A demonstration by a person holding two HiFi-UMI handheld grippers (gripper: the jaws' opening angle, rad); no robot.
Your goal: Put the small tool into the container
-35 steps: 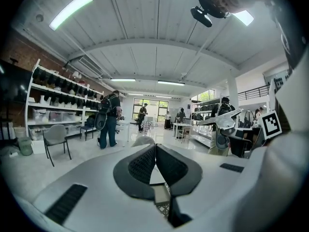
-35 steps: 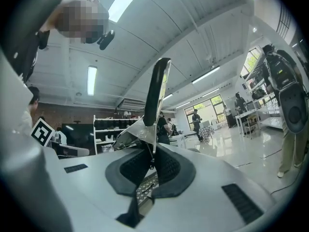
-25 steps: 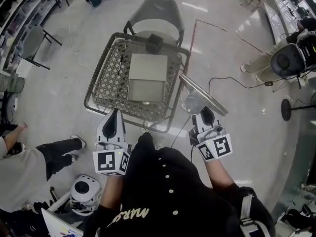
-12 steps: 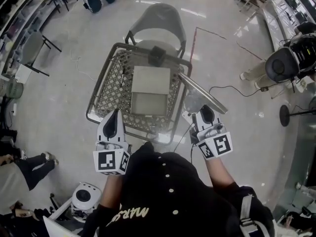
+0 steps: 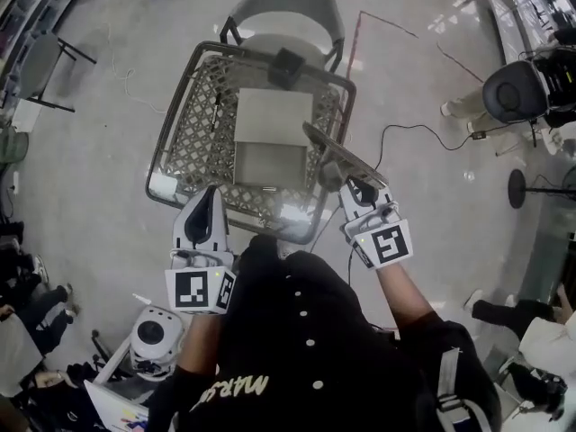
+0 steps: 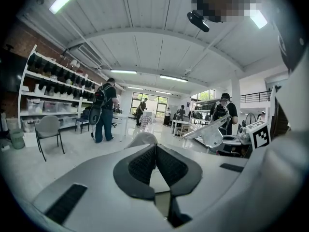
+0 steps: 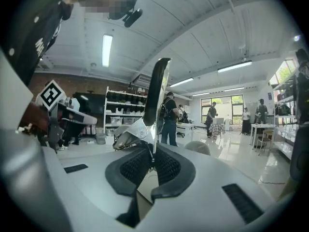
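Note:
My right gripper [image 5: 358, 190] is shut on a flat metal tool [image 5: 345, 158] with a long thin blade. The blade slants up and to the left over the right rim of the wire basket [image 5: 181, 139]. That basket rests on a grey chair [image 5: 289, 5] and holds a grey box [image 5: 271, 136]. In the right gripper view the tool [image 7: 157, 94] stands upright, its base pinched between the pads [image 7: 166, 166]. My left gripper [image 5: 209, 212] hovers at the basket's near rim, shut and empty. In the left gripper view its gripper [image 6: 155, 159] is closed and the tool [image 6: 212, 132] shows at the right.
A small black object [image 5: 287, 66] sits on the basket's far rim. A black cable [image 5: 423, 138] trails over the floor at the right, near a round black stool [image 5: 511, 97]. A white round device [image 5: 151, 340] stands lower left and a folding chair [image 5: 40, 61] upper left.
My right gripper has carried the tool left and forward, from beside the basket to over its right rim. The left gripper has hardly moved. A person at the lower left has walked off.

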